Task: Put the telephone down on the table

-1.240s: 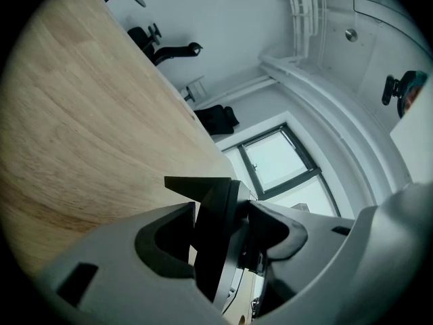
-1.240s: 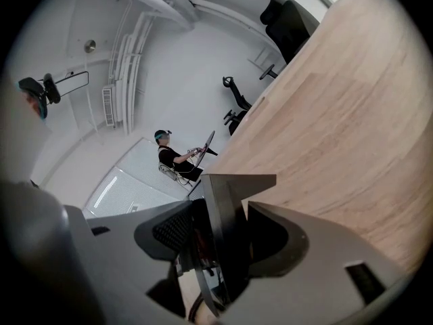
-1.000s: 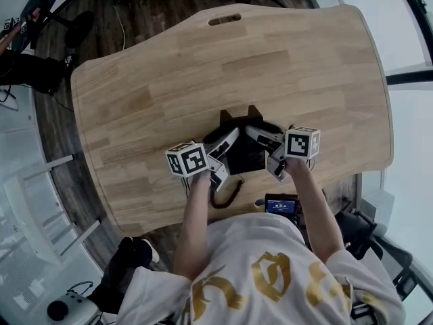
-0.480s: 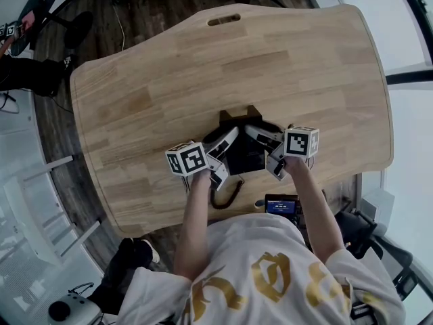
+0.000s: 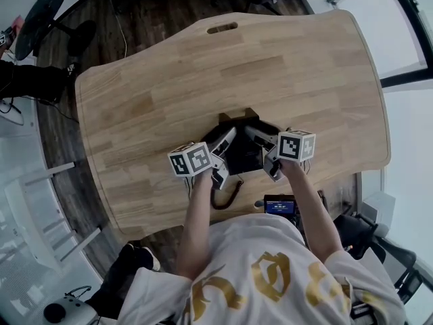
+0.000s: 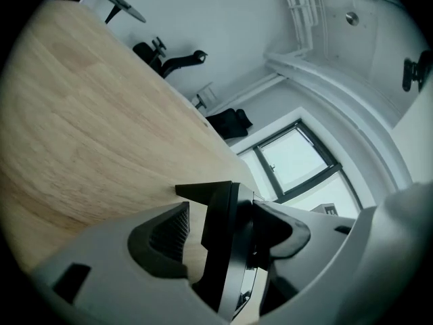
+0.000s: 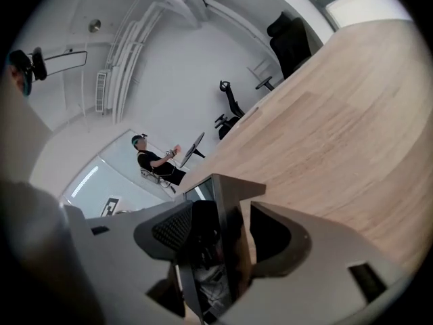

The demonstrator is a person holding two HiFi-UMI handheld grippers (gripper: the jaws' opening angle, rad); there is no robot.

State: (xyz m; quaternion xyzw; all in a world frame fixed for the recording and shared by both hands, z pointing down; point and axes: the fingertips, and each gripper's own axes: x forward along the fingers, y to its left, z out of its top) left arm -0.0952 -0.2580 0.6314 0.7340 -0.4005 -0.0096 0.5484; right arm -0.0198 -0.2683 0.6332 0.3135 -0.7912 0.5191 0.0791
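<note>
A black telephone (image 5: 243, 151) sits near the front edge of the wooden table (image 5: 169, 80), with its coiled cord (image 5: 226, 195) trailing toward me. My left gripper (image 5: 223, 158) straddles its left side. In the left gripper view the telephone's edge (image 6: 226, 249) stands between the opening jaws, with bare wood showing between it and the left pad (image 6: 169, 232). My right gripper (image 5: 266, 153) is on the telephone's right side. In the right gripper view, my right gripper (image 7: 229, 235) has its pads against the telephone's edge (image 7: 223, 202).
A small device with a lit blue screen (image 5: 281, 205) hangs at the table's near edge by my body. A handle slot (image 5: 223, 27) is cut in the table's far end. Office chairs and a seated person (image 7: 155, 161) are beyond the table.
Both grippers and the telephone stay at the same spot on the table. The head view has shifted slightly.
</note>
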